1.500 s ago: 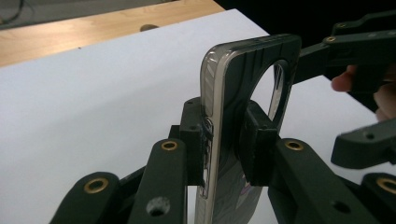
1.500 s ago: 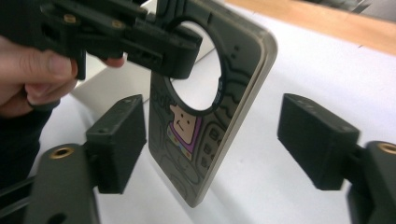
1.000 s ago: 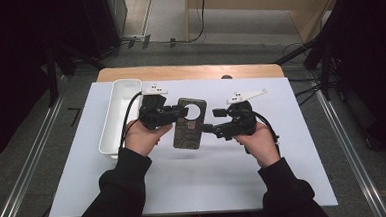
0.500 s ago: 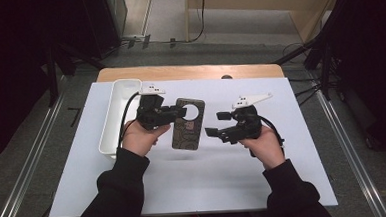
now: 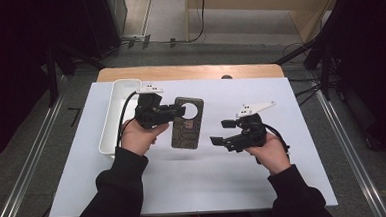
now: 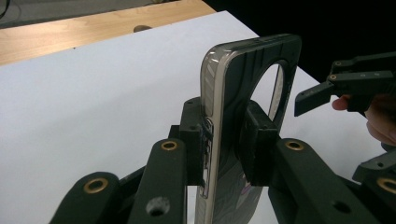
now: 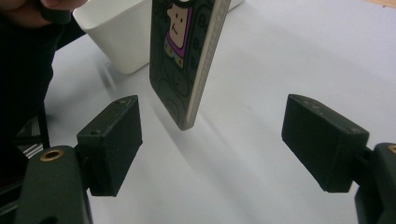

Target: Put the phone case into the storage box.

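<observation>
The left gripper [image 5: 178, 110] clamps a phone case [image 5: 187, 123] beside a white bin [image 5: 112, 117]; the right gripper [image 5: 221, 132] gapes nearby, empty.

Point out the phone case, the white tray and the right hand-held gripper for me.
phone case [image 5: 186, 130], high view, on its patterned back.
white tray [image 5: 112, 112], high view, on its long right wall.
right hand-held gripper [image 7: 212, 144], right gripper view, midway between its open fingertips.

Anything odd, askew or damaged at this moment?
Nothing stands out. The left gripper holds the phone case by its edge, off the white sheet, with no visible damage. The right gripper is open, clear of the case. The white bin sits squarely on the sheet.
</observation>
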The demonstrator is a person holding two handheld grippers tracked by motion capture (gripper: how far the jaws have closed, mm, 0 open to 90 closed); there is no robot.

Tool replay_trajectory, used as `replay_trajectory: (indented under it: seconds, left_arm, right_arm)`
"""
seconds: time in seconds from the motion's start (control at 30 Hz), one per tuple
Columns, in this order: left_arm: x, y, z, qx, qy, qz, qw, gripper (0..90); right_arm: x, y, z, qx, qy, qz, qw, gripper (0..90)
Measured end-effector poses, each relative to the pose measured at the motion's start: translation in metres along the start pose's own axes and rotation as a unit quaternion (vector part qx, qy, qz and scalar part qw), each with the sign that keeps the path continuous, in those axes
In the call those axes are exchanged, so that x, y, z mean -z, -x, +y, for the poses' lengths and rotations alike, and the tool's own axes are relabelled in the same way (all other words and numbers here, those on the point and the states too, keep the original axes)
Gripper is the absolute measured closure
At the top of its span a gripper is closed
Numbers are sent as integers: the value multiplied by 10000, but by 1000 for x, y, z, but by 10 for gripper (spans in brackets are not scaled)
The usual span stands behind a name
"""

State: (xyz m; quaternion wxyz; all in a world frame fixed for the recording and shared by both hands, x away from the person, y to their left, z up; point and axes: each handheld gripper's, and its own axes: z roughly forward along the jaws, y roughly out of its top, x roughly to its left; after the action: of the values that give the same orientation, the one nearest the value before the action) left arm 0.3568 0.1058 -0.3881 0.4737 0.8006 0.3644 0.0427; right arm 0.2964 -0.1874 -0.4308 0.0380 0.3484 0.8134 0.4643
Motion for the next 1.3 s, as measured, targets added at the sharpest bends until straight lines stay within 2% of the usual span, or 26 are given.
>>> replay_trajectory:
  seconds: [0.33, 1.0, 1.3]
  left_arm:
    - [2, -1, 1, 10, 31, -37, 10000, 729]
    - [5, -4, 2, 35, 48, -60, 10000, 728]
    - [10, -7, 4, 32, 65, -115, 9999, 728]
  right_arm:
    - [4, -4, -19, -53, -96, -7, 9999, 192]
    - [14, -2, -53, -234, 21, -103, 9997, 192]
    - [17, -1, -65, -288, -67, -114, 9995, 192]
